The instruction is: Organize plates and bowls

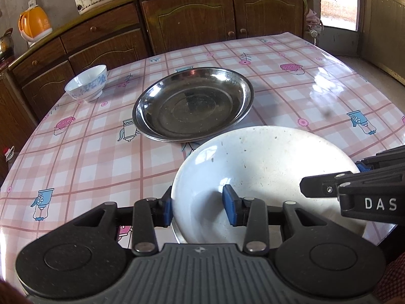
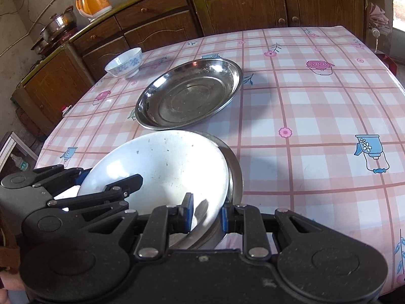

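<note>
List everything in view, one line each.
white dish: one, white, near table edge
lower steel plate: one, silver, under white dish
stacked steel plates: apparently two, silver, table middle
porcelain bowl: one, white and blue, far left
tablecloth: one, pink check, over table
kettle: one, orange, cabinet top
cabinets: several, brown, behind table
left tongs: one, black with blue pads, astride dish rim, open
right tongs: one, black with blue pads, shut on dish rim

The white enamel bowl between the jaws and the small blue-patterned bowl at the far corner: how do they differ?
The white enamel bowl is wide, plain and tilted on a steel plate; the small blue-patterned bowl is narrower, floral and upright on the checked tablecloth. Both look empty.
</note>
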`<state>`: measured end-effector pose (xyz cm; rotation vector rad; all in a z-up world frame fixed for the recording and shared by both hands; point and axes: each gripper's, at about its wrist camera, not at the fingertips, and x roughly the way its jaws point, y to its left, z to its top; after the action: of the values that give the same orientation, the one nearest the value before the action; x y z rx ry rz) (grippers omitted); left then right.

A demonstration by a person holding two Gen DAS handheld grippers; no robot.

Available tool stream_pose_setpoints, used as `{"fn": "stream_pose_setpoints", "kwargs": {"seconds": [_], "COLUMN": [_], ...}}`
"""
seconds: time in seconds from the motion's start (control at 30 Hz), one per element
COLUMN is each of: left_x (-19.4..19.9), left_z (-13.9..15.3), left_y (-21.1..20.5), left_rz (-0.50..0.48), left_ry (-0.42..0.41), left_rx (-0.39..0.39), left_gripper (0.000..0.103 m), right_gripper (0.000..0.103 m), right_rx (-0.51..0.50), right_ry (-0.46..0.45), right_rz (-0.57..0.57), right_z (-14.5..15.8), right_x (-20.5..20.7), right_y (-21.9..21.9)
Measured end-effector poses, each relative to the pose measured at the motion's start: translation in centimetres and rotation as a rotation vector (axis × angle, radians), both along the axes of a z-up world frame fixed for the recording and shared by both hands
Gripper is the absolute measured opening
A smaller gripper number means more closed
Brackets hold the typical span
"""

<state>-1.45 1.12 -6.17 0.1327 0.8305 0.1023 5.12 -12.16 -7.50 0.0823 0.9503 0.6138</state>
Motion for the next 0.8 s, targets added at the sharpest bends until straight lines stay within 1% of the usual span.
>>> {"fn": "stream_pose_setpoints", "kwargs": {"seconds": [0.07,0.1,0.13,0.23,0.4,0.53,0.6,0.7,0.8], "left_x": [0.0,-0.1,-0.2,-0.2,-0.2,-0.1,-0.1,-0.2,0.0], "left_z": [-0.1,-0.1,-0.1,-0.4,0.1,0.3,0.4,0.5,0.1], "left_y": [-0.1,-0.3,-0.6,-0.8,0.4,1.1,1.3,1.6,2.3], "left_rz": [-0.004,-0.013,-0.026,-0.038,0.004,0.033,0.045,0.061,0.081], "left_ry": [0.001,-0.007,-0.011,-0.005,-0.009,-0.008,-0.011,-0.016,0.001], "left_rx": [0.001,0.011,0.025,0.028,-0.046,-0.09,-0.102,-0.098,-0.112], "left_gripper": [0.04,0.043,0.043,0.044,0.044,0.044,0.045,0.046,0.046], "right_gripper": [0.024,0.025,0.021,0.021,0.021,0.021,0.021,0.021,0.022], "right_rx": [-0.001,-0.002,-0.017,-0.031,-0.061,-0.09,-0.103,-0.12,-0.15], "right_ry": [-0.003,-0.003,-0.014,-0.013,-0.047,-0.083,-0.093,-0.104,-0.122], "right_rz": [0.007,0.015,0.015,0.021,0.034,0.048,0.053,0.051,0.051], "right_z": [0.1,0.1,0.1,0.0,0.2,0.6,0.8,0.9,0.9], "right_x": [-0.1,-0.1,-0.2,-0.3,-0.6,-0.6,-0.4,-0.2,-0.1], "right_y": [0.0,0.2,0.3,0.6,1.0,1.6,1.8,2.0,2.2]}}
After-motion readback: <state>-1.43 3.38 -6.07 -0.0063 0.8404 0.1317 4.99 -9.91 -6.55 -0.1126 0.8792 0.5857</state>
